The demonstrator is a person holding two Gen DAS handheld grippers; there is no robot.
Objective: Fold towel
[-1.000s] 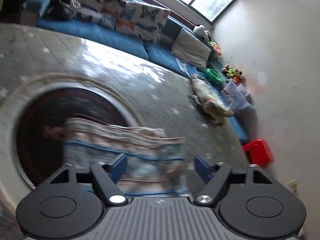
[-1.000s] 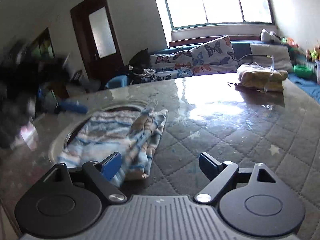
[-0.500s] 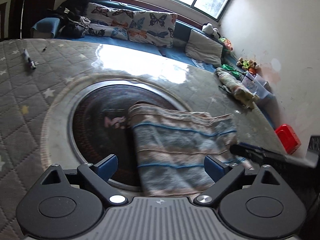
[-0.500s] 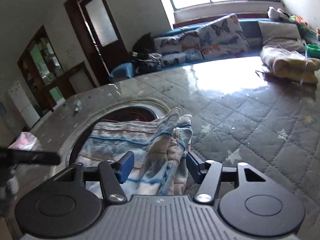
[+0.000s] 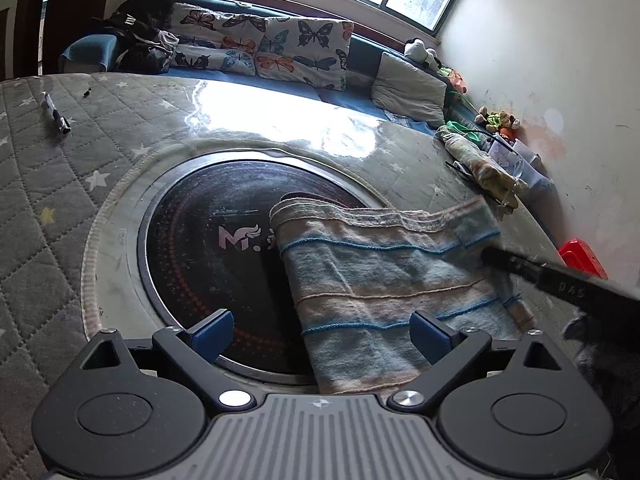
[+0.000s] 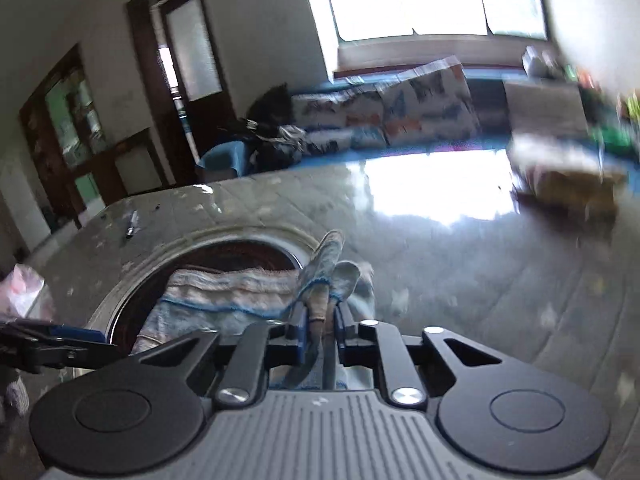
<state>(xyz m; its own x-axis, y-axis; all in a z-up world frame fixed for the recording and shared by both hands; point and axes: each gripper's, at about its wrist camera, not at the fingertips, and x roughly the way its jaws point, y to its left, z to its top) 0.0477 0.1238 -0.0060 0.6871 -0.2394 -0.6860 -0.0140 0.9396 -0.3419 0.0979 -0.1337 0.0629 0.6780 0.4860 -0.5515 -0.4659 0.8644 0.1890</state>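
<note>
A striped blue and beige towel [image 5: 384,280] lies folded on the table, partly over a round dark inset plate [image 5: 200,248]. My left gripper [image 5: 320,332] is open and hovers over the towel's near end, whose left edge sits between the fingers without touching them. In the right wrist view the towel [image 6: 224,292] has its right edge bunched up between the pads of my right gripper [image 6: 320,316]. Those jaws are closing and pinch the cloth. A right gripper finger [image 5: 560,280] reaches the towel's right side in the left wrist view. The left gripper [image 6: 60,340] shows at the left edge.
The table wears a grey quilted cover [image 5: 60,200] with stars. A pen [image 5: 56,114] lies at the far left. Another folded cloth [image 5: 480,160] rests at the far right edge. Beyond are a sofa with butterfly cushions [image 5: 260,48] and a red box [image 5: 582,258] on the floor.
My right gripper went from wide open to clamped on the towel's right edge. My left gripper sank a little toward the towel's near end and stayed open.
</note>
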